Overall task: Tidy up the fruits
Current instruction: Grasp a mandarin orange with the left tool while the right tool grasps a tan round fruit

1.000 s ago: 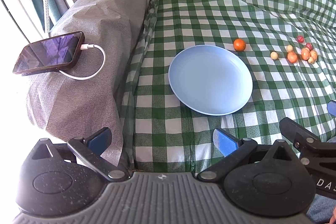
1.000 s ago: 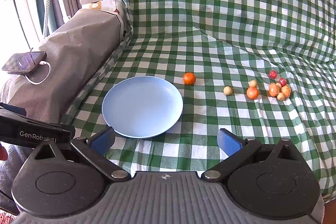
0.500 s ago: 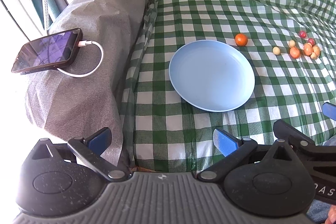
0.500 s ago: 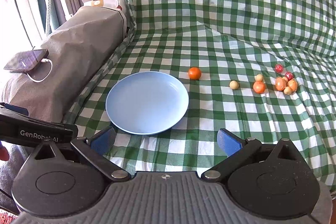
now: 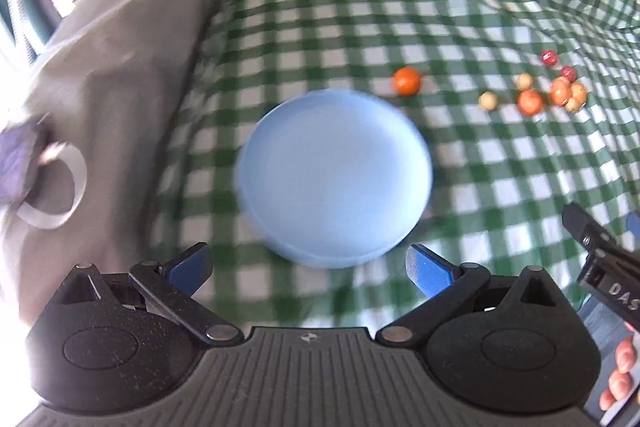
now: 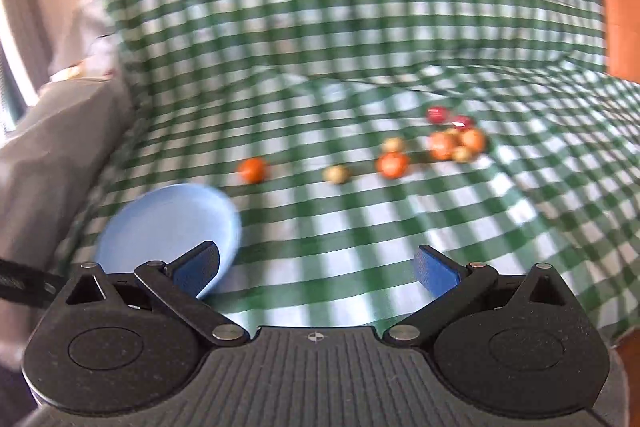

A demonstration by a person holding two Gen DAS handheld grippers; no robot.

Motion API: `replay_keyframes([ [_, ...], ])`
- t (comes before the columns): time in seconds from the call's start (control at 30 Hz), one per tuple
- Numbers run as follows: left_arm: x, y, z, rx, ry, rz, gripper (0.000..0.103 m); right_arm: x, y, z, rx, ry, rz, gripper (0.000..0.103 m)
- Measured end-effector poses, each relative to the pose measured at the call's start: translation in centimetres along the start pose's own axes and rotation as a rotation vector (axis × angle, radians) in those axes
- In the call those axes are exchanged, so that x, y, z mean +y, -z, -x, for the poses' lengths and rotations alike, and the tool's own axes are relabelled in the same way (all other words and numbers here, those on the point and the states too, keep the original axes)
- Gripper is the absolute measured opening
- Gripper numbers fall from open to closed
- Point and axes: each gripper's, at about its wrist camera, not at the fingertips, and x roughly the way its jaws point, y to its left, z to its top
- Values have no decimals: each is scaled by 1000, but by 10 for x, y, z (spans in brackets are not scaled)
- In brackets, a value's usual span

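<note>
Both views blurring. Left gripper [image 5: 308,263] and right gripper [image 6: 318,265] hovering spread wide, empty, over bare checkered cloth [image 6: 360,235]; blue plate [image 5: 334,179] sitting empty, small orange fruits [image 6: 456,145] clustering well apart.

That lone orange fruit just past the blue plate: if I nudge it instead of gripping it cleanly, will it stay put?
Probably not. The orange fruit looks round, so a glancing touch would likely send it rolling. The checked cloth looks soft and creased, which may slow it. It looks small and probably light, lying apart from the plate, so approach centred with fingers wide.
</note>
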Motion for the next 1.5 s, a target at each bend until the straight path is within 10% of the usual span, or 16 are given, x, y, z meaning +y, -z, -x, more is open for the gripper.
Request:
replay_keyframes([
  [0.5,-103,-141,-159,26,-15,-114,103,-150,-24,-204,122,342,-64,94],
  [0.73,-111,-157,-214,80,-50,-150,103,-162,-26,-245,36,327,34,57],
  [1.0,-100,-164,-224,89,33,-117,103,-164,-33,-242,14,292,22,54],
  [1.17,-98,-169,-221,86,86,-95,39,-161,-29,-241,8,296,5,48],
  [1.23,-97,-171,-218,101,91,-91,39,-160,-30,-240,11,340,-6,29],
  [1.5,-89,-159,-160,48,132,-69,39,-173,-31,-201,-5,384,-143,29],
])
